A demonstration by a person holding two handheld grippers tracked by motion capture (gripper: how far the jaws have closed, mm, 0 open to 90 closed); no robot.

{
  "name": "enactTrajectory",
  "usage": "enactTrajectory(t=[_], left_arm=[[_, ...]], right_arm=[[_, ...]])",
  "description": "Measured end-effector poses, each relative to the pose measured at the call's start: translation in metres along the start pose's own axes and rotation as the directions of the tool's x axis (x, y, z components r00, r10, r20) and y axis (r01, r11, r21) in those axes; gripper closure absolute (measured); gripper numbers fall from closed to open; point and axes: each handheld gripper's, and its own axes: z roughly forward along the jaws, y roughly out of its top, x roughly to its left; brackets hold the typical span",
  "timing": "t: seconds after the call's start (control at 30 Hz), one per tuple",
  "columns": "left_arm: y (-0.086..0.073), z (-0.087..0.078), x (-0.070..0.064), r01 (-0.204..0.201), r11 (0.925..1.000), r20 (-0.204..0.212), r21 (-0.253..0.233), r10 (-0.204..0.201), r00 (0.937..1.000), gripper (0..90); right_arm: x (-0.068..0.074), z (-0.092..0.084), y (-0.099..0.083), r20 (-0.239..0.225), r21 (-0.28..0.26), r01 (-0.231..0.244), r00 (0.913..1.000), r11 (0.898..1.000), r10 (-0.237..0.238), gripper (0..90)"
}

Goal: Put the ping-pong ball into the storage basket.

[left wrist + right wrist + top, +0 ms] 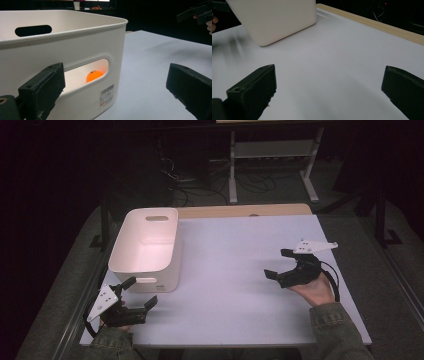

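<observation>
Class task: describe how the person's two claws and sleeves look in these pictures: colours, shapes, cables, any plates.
Both claws, left and right, are black, each with two blocky, flat-faced jaws. Each carries a pale grey three-cornered plate dotted with small holes. A black cable loops from the right claw past the hand. The sleeves are olive-green, jacket-like, with stitched cuffs.

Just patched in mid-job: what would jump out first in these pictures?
The white plastic bin with slotted handles stands at the far left of the pale table. Through its near handle slot, the left gripper view shows a glowing orange ball inside. The left gripper sits just in front of the bin and the right gripper hovers at the table's right side, both with jaws wide apart and holding nothing.
</observation>
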Motion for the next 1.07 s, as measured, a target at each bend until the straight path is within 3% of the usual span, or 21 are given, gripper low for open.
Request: enactTrajectory(t=[0.43, 0.73, 1.07], left_arm=[[0.0, 0.0, 0.0, 0.001, 1.0, 0.003, -0.004, -0.001, 1.0, 1.6], [0.0, 0.0, 0.0, 0.001, 1.0, 0.005, -0.006, -0.001, 1.0, 1.6], [0.001, -0.001, 0.0, 0.005, 0.9999, 0.014, -0.016, -0.005, 0.9999, 1.6]], right_arm=[[-0.001, -0.015, -0.027, 0.044, -0.017, -0.026, 0.9987, 1.0, 0.027, 0.0], [-0.001, -0.026, -0.043, 0.045, -0.024, -0.047, 0.9978, 0.999, 0.048, 0.0], [0.003, -0.032, -0.048, 0.08, -0.029, -0.026, 0.9964, 0.999, 0.028, 0.0]])
